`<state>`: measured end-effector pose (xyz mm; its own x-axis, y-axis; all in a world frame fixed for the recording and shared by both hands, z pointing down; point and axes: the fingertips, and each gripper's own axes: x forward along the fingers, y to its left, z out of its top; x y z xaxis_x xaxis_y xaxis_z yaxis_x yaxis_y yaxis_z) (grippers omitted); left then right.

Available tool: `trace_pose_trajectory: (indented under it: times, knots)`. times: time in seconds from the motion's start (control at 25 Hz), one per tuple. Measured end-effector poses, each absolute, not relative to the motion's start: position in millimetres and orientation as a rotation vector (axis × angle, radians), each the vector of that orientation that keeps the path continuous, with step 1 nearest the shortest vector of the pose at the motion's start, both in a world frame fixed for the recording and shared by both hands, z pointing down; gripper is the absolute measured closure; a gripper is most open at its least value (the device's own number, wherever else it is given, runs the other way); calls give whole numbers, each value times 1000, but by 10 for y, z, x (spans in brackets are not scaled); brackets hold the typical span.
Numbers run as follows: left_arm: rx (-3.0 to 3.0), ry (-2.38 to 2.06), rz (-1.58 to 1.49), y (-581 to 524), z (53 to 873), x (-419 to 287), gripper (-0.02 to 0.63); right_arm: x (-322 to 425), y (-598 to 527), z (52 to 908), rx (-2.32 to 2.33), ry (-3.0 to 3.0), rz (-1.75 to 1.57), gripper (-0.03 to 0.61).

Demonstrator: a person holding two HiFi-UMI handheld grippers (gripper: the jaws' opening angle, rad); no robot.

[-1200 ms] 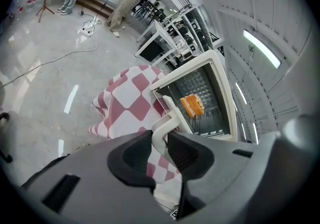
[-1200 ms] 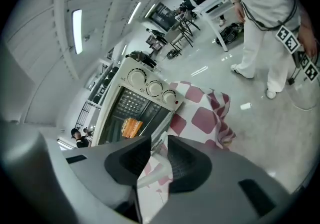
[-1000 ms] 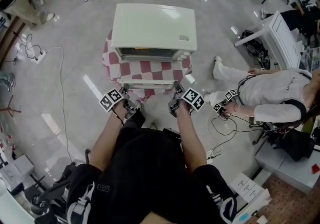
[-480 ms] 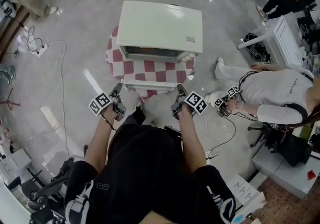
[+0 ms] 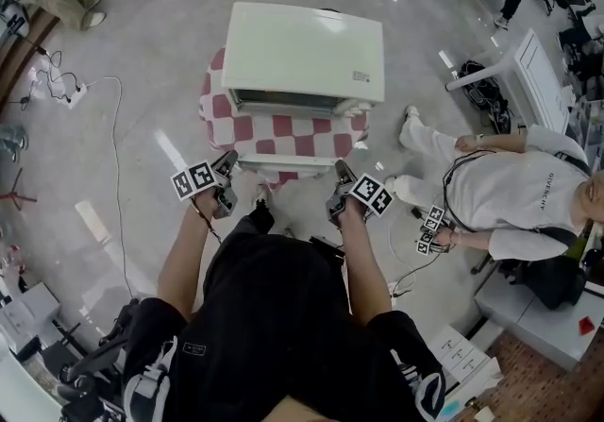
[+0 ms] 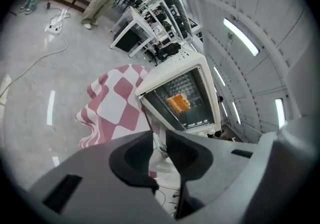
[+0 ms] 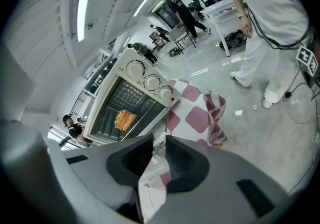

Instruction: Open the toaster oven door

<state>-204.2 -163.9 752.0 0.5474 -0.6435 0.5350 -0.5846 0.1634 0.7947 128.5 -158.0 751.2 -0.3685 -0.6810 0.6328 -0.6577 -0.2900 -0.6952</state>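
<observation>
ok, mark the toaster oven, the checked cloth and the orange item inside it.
toaster oven [image 5: 307, 47], head view, top panel.
checked cloth [image 6: 112, 110], left gripper view, draped side.
orange item [image 7: 125, 118], right gripper view, its middle.

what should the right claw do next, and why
Probably open the right claw and draw it back toward the person. The door looks fully down, lying flat in front of the oven, and the right claw grips one end of its handle. The left claw is off the handle; its jaws have just been closing, gripping nothing.
</observation>
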Motion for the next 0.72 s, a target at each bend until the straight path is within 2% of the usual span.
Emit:
trace_pose_trajectory:
  times: [0.72]
  knots:
    - [1591, -1109, 248, -1497, 7726, -1994, 525, 1238, -1474, 7728, -1899, 2133, -1914, 472]
